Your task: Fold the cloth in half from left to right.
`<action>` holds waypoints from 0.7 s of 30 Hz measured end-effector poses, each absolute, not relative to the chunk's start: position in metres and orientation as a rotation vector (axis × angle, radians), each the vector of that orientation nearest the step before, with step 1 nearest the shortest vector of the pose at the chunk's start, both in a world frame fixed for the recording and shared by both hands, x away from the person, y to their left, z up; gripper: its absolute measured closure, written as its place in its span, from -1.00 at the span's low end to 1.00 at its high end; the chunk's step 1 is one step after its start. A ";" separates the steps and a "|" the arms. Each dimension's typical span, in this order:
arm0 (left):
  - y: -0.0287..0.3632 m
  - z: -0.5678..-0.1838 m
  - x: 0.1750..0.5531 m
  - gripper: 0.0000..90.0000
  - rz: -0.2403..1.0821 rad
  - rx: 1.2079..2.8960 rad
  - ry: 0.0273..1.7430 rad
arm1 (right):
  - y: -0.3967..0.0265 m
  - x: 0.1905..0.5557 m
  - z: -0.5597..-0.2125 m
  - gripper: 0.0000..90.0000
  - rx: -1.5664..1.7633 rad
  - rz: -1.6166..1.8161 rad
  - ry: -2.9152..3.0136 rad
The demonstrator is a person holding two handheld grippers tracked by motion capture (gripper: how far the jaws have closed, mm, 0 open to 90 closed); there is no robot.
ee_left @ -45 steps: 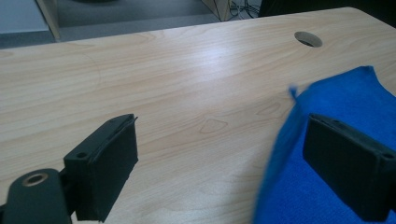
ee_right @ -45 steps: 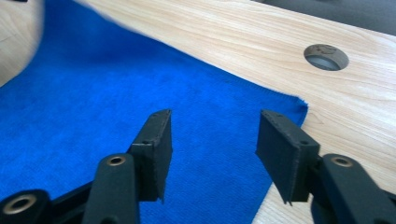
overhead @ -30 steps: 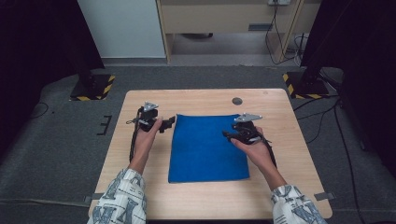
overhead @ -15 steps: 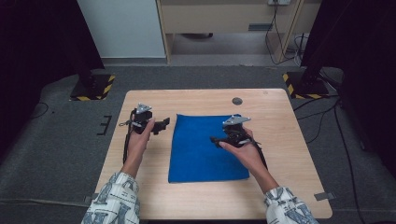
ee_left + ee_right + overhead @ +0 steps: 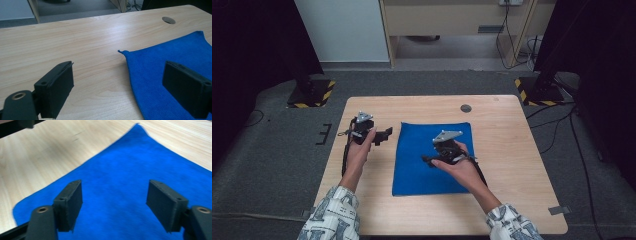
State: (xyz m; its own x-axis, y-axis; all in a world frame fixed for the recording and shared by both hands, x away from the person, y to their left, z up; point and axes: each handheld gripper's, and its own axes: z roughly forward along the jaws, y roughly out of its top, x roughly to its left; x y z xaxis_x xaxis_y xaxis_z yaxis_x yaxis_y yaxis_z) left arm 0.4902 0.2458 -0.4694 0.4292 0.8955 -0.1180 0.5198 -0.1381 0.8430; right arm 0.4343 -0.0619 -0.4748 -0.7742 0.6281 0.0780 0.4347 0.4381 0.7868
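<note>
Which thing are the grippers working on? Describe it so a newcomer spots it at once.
Start at the light wooden table. On its middle lies a blue cloth, spread flat, with the right gripper over it and the left gripper just off its left edge. It is the table's one soft, vivid blue thing; nearby there is a small dark round hole.

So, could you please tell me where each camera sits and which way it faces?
High view: above the person's side, looking forward and down at the table; forearms, left gripper, right gripper.
Left gripper view: on that gripper, facing the blue cloth corner; open jaws.
Right gripper view: over the cloth; open jaws.
All share the cloth.
</note>
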 end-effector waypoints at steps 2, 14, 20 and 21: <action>0.248 -0.469 0.489 -0.79 0.535 1.792 1.218 | -0.052 0.428 -0.474 -0.27 0.896 1.247 2.485; 0.262 -0.470 0.484 -0.78 0.540 1.787 1.225 | -0.005 0.400 -0.487 0.21 0.762 1.245 2.619; 0.266 -0.471 0.483 -0.78 0.552 1.777 1.228 | 0.008 0.391 -0.490 0.37 0.725 1.252 2.650; 0.266 -0.471 0.484 -0.78 0.553 1.778 1.231 | 0.010 0.389 -0.491 0.43 0.713 1.263 2.651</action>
